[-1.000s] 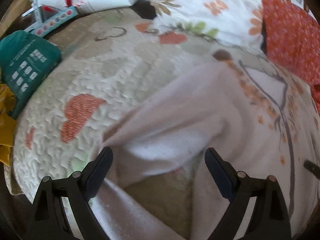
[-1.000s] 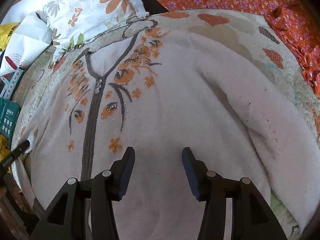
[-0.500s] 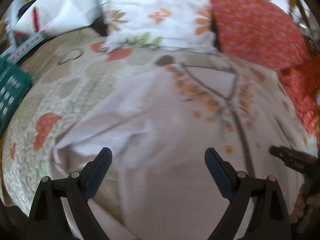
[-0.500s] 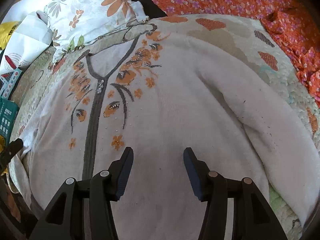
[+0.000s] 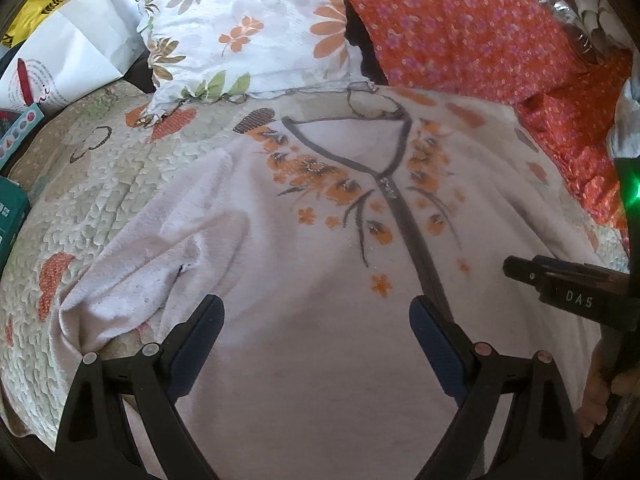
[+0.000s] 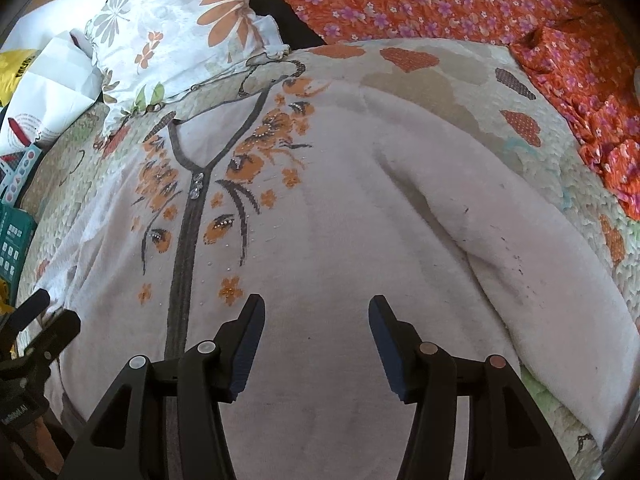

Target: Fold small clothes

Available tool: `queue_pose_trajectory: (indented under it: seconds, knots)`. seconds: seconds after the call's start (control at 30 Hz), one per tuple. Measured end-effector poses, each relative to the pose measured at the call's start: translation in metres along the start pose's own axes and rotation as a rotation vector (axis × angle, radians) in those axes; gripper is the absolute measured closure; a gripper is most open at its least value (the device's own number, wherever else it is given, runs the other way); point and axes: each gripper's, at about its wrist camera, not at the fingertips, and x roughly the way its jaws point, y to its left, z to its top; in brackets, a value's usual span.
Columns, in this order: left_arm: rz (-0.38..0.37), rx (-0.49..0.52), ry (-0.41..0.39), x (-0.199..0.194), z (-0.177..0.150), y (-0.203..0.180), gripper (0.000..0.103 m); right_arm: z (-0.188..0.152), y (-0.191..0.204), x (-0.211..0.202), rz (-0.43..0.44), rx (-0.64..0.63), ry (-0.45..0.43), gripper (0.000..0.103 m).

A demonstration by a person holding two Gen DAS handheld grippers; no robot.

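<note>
Quilt (image 5: 120,184) bearing a pale cardigan (image 6: 340,220), spread flat, front up, collar toward the far pillow (image 5: 256,28). Left sleeve (image 5: 132,280) lies bunched at the left edge; right sleeve (image 6: 520,248) trails along the right. Likely risk: a pinch into the flat middle would gather both layers and drag the garment askew, since no edge lies between the jaws. Left gripper (image 5: 316,340), jaws wide apart and empty, hovers over the near body; right gripper (image 6: 316,340), jaws parted and empty, hovers just right of the placket (image 6: 184,280).
</note>
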Motion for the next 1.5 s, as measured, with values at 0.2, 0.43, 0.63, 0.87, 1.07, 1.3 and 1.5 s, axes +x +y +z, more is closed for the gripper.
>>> queue_pose_trajectory:
  seconds: [0.2, 0.43, 0.63, 0.87, 1.07, 1.3, 1.5]
  knots:
    - [0.004, 0.001, 0.015, 0.003, -0.002, 0.000, 0.010, 0.000, 0.002, 0.000, 0.003, 0.002, 0.002, 0.043]
    - [0.014, 0.006, 0.027, 0.005, -0.003, 0.001, 0.010, 0.000, 0.003, 0.002, 0.004, 0.008, 0.006, 0.041]
    - [0.019, 0.006, 0.039, 0.008, -0.004, 0.002, 0.010, 0.000, 0.004, 0.003, 0.004, 0.008, 0.011, 0.041]
    - [0.022, 0.007, 0.058, 0.012, -0.006, 0.004, 0.010, 0.000, 0.003, 0.006, 0.004, 0.015, 0.018, 0.040]
    - [0.022, 0.000, 0.065, 0.014, -0.007, 0.006, 0.010, -0.001, 0.004, 0.008, 0.005, 0.017, 0.023, 0.039]
    - [0.022, -0.003, 0.075, 0.016, -0.009, 0.009, 0.010, 0.000, 0.005, 0.010, 0.004, 0.013, 0.029, 0.038]
    - [0.025, -0.010, 0.085, 0.017, -0.011, 0.011, 0.010, -0.001, 0.004, 0.013, -0.001, 0.022, 0.040, 0.037]
